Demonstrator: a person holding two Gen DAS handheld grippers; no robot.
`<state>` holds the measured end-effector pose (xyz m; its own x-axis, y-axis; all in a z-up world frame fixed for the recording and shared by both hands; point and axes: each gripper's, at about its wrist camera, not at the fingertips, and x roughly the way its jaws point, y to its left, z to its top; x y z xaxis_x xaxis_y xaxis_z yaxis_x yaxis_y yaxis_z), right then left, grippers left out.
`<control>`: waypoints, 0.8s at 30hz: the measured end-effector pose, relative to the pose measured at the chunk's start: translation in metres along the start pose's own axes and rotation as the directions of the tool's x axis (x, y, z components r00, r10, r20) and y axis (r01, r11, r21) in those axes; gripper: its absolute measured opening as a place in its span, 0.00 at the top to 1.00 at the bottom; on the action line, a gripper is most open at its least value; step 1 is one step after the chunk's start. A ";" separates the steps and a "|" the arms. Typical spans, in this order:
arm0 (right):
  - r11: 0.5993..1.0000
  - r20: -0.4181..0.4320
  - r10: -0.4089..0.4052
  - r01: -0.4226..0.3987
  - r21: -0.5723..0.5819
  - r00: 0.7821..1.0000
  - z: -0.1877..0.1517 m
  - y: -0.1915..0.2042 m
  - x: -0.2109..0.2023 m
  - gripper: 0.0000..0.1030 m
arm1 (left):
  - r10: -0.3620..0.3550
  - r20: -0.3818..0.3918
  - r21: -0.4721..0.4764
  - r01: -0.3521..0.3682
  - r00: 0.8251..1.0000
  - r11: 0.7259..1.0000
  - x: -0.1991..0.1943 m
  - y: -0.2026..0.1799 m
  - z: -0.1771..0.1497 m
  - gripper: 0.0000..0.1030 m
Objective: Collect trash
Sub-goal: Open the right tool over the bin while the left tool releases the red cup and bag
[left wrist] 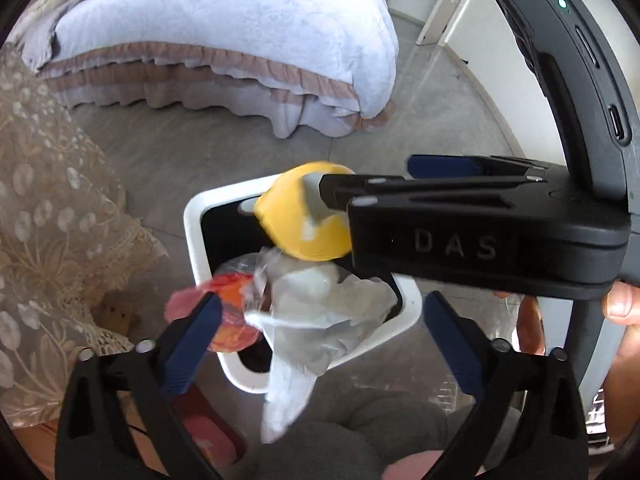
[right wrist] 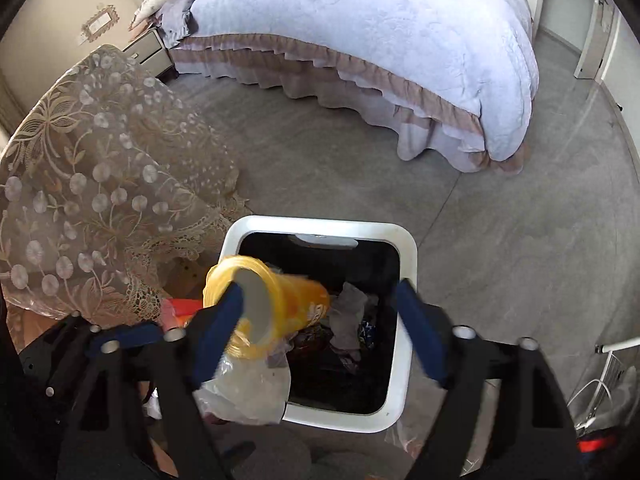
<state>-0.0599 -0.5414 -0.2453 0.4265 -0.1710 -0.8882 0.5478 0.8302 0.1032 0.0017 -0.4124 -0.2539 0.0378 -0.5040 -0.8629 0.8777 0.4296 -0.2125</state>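
Yellow cup (right wrist: 276,304) on its side over bin (right wrist: 406,280), mouth toward camera

The round plastic cup (right wrist: 280,304) is yellow. The square trash bin (right wrist: 404,240) is white outside, black inside. The bed cover (right wrist: 360,40) is pale blue with brown frills. The lace cloth (right wrist: 100,184) is beige with flowers.

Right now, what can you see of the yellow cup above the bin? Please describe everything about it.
The yellow cup looks like thin, glossy plastic, with a ribbed rim and a pale inside. It is tipped on its side over the open white bin, mouth toward the right camera. One blue finger of the right gripper crosses its rim; the gripper is wide open. A clear plastic bag hangs just below it; contact is unclear.
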 end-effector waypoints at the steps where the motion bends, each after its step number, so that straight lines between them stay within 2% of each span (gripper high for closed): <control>1: 1.000 -0.012 0.004 -0.004 -0.003 1.000 0.000 -0.001 0.003 0.13 | 0.004 -0.005 0.003 -0.004 1.000 1.000 0.003 0.000 0.000 0.05; 3: 1.000 -0.027 0.004 -0.004 -0.004 1.000 -0.001 -0.004 0.009 0.07 | 0.016 -0.014 0.006 -0.016 1.000 1.000 0.007 0.003 0.000 0.05; 12: 1.000 -0.031 0.004 -0.004 -0.017 1.000 0.001 0.000 0.014 0.05 | 0.018 -0.026 -0.024 -0.019 0.999 1.000 0.010 0.015 -0.002 0.05; 16: 1.000 0.013 -0.004 0.005 -0.029 1.000 0.006 0.006 0.003 0.05 | 0.037 0.008 -0.029 -0.037 0.999 0.999 -0.005 0.017 0.001 0.05; 24: 0.998 0.110 0.056 -0.054 -0.025 0.992 0.020 0.019 -0.035 0.05 | 0.088 0.112 -0.050 -0.083 0.990 0.995 -0.053 0.018 0.003 0.05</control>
<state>-0.0499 -0.5302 -0.2028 0.5329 -0.1815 -0.8265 0.5061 0.8512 0.1393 0.0170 -0.3797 -0.2108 0.1683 -0.5446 -0.8216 0.8462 0.5073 -0.1629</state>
